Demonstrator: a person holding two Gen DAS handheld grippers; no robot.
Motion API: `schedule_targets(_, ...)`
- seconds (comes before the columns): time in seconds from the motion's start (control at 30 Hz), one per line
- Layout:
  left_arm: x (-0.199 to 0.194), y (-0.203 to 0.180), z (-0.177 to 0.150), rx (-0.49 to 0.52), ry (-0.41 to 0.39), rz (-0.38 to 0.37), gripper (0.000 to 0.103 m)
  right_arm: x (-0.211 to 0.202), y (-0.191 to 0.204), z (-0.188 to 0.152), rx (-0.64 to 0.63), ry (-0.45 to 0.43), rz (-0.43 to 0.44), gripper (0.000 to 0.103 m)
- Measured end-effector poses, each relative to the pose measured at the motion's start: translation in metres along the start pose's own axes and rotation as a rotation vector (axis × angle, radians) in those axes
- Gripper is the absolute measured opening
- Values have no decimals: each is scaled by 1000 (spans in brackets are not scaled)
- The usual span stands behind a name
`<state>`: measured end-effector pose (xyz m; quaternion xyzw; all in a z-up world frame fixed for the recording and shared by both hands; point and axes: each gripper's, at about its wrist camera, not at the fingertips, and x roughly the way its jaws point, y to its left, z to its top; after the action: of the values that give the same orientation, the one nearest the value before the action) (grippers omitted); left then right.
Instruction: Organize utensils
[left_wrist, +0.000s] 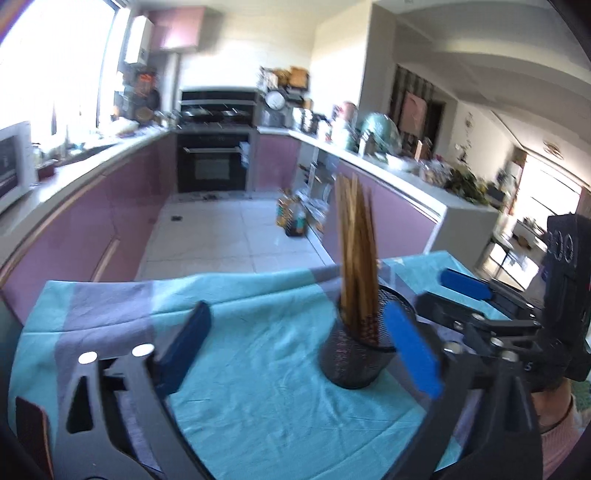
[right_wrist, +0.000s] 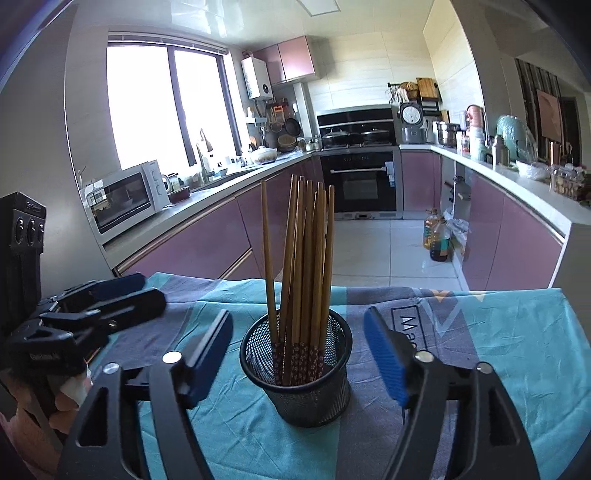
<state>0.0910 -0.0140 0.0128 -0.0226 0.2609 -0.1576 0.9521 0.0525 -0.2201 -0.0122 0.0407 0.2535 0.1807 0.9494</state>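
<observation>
A black mesh cup (right_wrist: 295, 387) stands upright on the teal and grey tablecloth (right_wrist: 498, 332). Several wooden chopsticks (right_wrist: 303, 258) stand in it, patterned ends down. My right gripper (right_wrist: 297, 356) is open, with the cup between its blue pads and a gap on each side. My left gripper (left_wrist: 295, 350) is open wide. In its view the mesh cup (left_wrist: 351, 354) with the chopsticks (left_wrist: 356, 251) sits close to the right-hand pad (left_wrist: 410, 354), and whether they touch I cannot tell. Each gripper shows in the other's view: the right gripper (left_wrist: 458, 299), the left gripper (right_wrist: 110, 302).
The table's far edge (right_wrist: 369, 286) drops to a tiled floor. Oil bottles (right_wrist: 437, 236) stand on the floor by the right purple cabinets. A microwave (right_wrist: 125, 195) sits on the left counter, and an oven (right_wrist: 362, 181) is at the back. A person's hand (right_wrist: 55, 406) holds the left gripper.
</observation>
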Motion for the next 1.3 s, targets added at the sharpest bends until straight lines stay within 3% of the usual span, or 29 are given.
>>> schedule_targets(0.17, -32, 12, -14, -13, -87, 74, 97, -13, 11, -10, -31, -47, -32, 97)
schedule_targets(0.53, -90, 28, -42, -22, -188, 207, 97, -42, 31, -27, -72, -144, -110, 97)
schedule_targets(0.87, -127, 32, -60, -20, -242, 263, 97, -60, 47, -36, -96, -203, -155, 97)
schedule_targets(1.3, -145, 32, -65, -24, -267, 290, 97, -67, 53, -37, -94, -229, -167, 97)
